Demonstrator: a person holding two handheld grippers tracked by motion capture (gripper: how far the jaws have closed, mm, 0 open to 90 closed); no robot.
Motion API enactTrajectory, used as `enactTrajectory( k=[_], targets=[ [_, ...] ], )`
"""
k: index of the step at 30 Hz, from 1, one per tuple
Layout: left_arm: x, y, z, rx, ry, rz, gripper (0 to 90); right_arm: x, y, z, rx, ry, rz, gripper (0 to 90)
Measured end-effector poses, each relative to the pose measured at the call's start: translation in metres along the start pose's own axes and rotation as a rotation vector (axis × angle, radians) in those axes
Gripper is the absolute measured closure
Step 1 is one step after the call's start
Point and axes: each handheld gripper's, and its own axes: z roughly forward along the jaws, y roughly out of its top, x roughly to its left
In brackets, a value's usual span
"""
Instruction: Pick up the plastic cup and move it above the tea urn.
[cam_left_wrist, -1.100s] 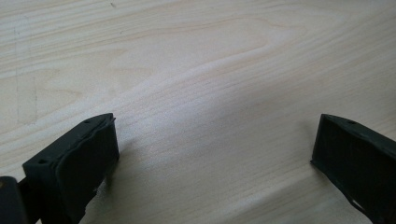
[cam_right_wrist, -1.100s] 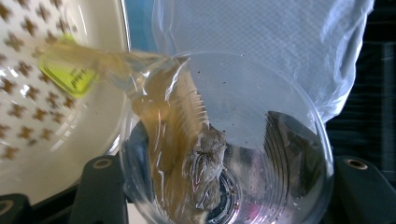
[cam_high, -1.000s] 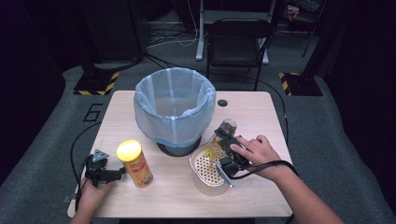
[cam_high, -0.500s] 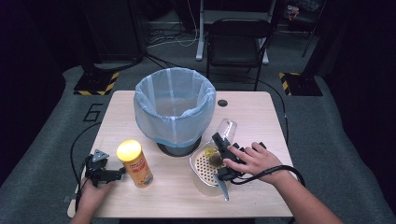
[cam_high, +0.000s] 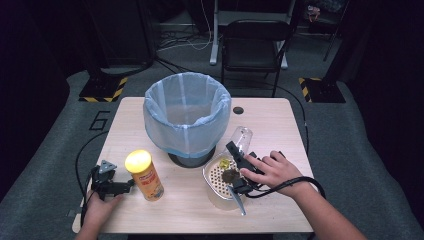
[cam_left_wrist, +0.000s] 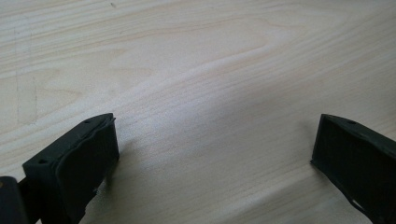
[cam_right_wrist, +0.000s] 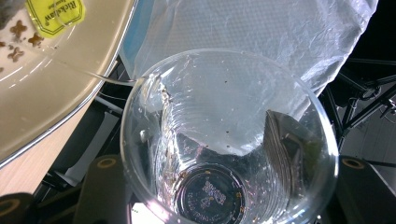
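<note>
Right gripper (cam_high: 239, 159) pinches clear cup (cam_high: 242, 138), long axis tilted, mouth over strainer (cam_high: 216, 181) lower centre; left gripper (cam_high: 111, 186) spread, idle, lower left.

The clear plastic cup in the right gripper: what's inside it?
The clear plastic cup held by the right gripper looks emptied: only droplets and a few dark specks cling to its wall. A teabag and a dark clump lie in the perforated tray beside it.
</note>
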Motion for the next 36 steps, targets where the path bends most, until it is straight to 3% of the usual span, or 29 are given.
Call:
enactTrajectory(
  k=[1,9,10,11,13,14,15,16,21,22,23,24,25,33,34,35,36],
  targets=[
    [0.0,0.0,0.0,0.0,0.0,0.0,0.1,-0.0019,0.0002,-0.0002,-0.002,-0.022,0.0,40.0],
    [0.0,0.0,0.0,0.001,0.0,0.0,0.1,-0.0008,-0.0004,-0.0002,-0.012,-0.001,0.008,39.9],
    [0.0,0.0,0.0,0.0,0.001,0.001,0.1,0.0004,-0.0005,-0.0007,-0.009,-0.011,0.017,39.9],
    [0.0001,0.0,0.0,0.0,0.001,0.001,0.1,-0.0019,-0.001,-0.0006,-0.002,-0.065,0.019,39.9],
    [0.0001,0.0,0.0,-0.001,0.001,0.001,0.1,-0.0018,-0.0013,-0.0006,0.001,-0.073,0.022,39.9],
    [0.0001,0.0,0.0,0.0,0.001,0.002,0.1,-0.0021,-0.0015,-0.0006,0.001,-0.072,0.02,39.9],
    [0.0001,0.0,-0.0001,0.001,0.0,0.001,0.1,-0.0011,-0.0021,-0.0013,-0.01,0.009,0.02,39.9],
    [0.0,0.0,-0.0001,0.002,0.0,0.0,0.1,-0.0005,-0.0022,-0.0014,-0.01,0.012,0.024,39.9],
    [0.0,0.0,-0.0001,0.001,0.0,0.0,0.1,-0.0009,-0.0019,-0.0017,-0.016,0.005,0.028,39.9],
    [0.0002,0.0,0.0,0.0,0.001,0.002,0.1,-0.002,-0.0019,-0.0012,-0.009,-0.063,0.046,39.9],
    [0.0002,0.0,0.0,0.0,0.001,0.002,0.1,-0.002,-0.0019,-0.0012,-0.009,-0.063,0.046,39.9],
    [0.0,0.0,0.0001,0.0,-0.002,-0.001,0.1,-0.0019,-0.002,-0.0019,-0.024,0.013,0.039,39.9],
    [0.0001,0.0001,0.0,0.0,0.001,0.002,0.1,-0.0045,-0.0022,-0.0013,-0.016,-0.072,0.047,39.8],
    [0.0001,0.0,0.0,0.0,0.001,0.001,0.1,-0.0047,-0.0031,-0.0029,-0.028,-0.068,0.127,39.7],
    [0.0001,0.0,0.0,0.0,0.001,0.001,0.1,-0.0059,-0.0046,-0.0041,-0.028,-0.068,0.178,39.7],
    [0.0001,0.0,0.0,0.0,0.001,0.001,0.1,-0.0059,-0.0046,-0.0041,-0.028,-0.068,0.178,39.7],
    [0.0001,0.0,0.0,0.0,0.001,0.001,0.1,-0.0054,-0.0068,-0.0053,-0.028,-0.07,0.283,39.6]
  ],
)
